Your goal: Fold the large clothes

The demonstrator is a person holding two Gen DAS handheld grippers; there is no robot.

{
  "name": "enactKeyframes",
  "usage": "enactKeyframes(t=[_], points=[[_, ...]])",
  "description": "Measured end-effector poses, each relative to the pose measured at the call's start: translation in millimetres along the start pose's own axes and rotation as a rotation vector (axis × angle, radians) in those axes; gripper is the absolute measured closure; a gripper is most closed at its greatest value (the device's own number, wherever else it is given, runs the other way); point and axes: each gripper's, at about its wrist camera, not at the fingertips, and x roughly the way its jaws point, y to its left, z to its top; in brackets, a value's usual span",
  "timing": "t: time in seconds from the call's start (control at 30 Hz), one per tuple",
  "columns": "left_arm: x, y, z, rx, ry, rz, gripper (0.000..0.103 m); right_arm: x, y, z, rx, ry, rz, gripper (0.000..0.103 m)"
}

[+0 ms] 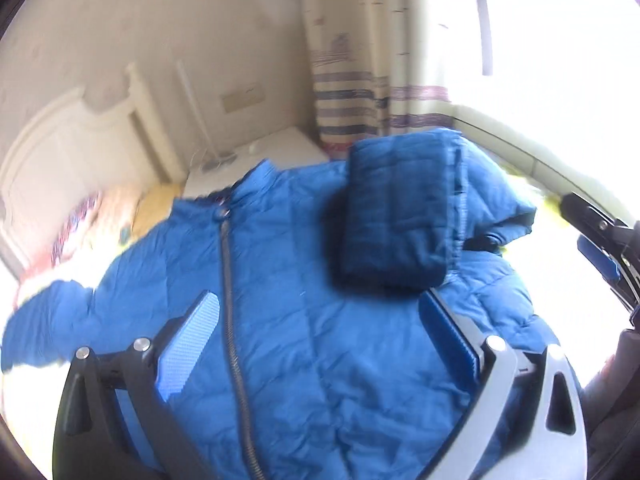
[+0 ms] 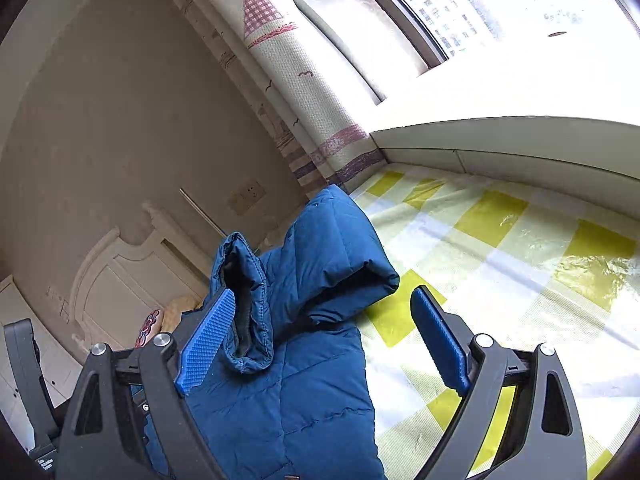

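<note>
A blue quilted jacket (image 1: 320,320) lies front up on the bed, its grey zipper (image 1: 232,312) running down the middle. One sleeve (image 1: 400,216) is folded over onto the chest; the other sleeve (image 1: 44,328) stretches out to the left. My left gripper (image 1: 320,320) hovers open above the chest with nothing between its blue pads. In the right wrist view the folded sleeve (image 2: 332,256) bulges up with its cuff (image 2: 244,300) open toward me. My right gripper (image 2: 324,340) stands open around that sleeve, pads apart from the cloth. It also shows at the left wrist view's right edge (image 1: 600,256).
The bed carries a yellow and white checked sheet (image 2: 500,264). A white headboard (image 1: 60,152) and a white bedside table (image 1: 276,148) stand behind the jacket. A patterned curtain (image 2: 288,80) and a low window ledge (image 2: 500,144) border the bed's far side.
</note>
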Motion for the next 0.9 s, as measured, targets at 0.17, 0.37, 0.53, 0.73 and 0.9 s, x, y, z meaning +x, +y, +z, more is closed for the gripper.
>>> enactKeyframes(t=[0.17,0.37,0.53,0.73,0.9], points=[[37.8,-53.7,14.6,0.107,0.048,-0.081,0.004,1.6,0.4,1.1,0.001,-0.008,0.000,0.015],[68.1,-65.2,16.1,0.108,0.084,-0.015,0.054,4.5,0.5,1.1,0.012,-0.005,0.000,0.016],[38.1,6.6,14.8,-0.160,-0.027,-0.181,0.081,3.9,0.4,0.4,0.015,0.002,0.012,0.016],[19.4,133.6,0.4,-0.587,-0.056,-0.459,0.082,3.5,-1.5,-1.1,0.025,0.006,0.020,0.016],[25.5,202.7,-20.0,-0.702,-0.034,-0.423,0.083,4.6,0.0,-2.5,0.014,0.010,0.018,0.016]])
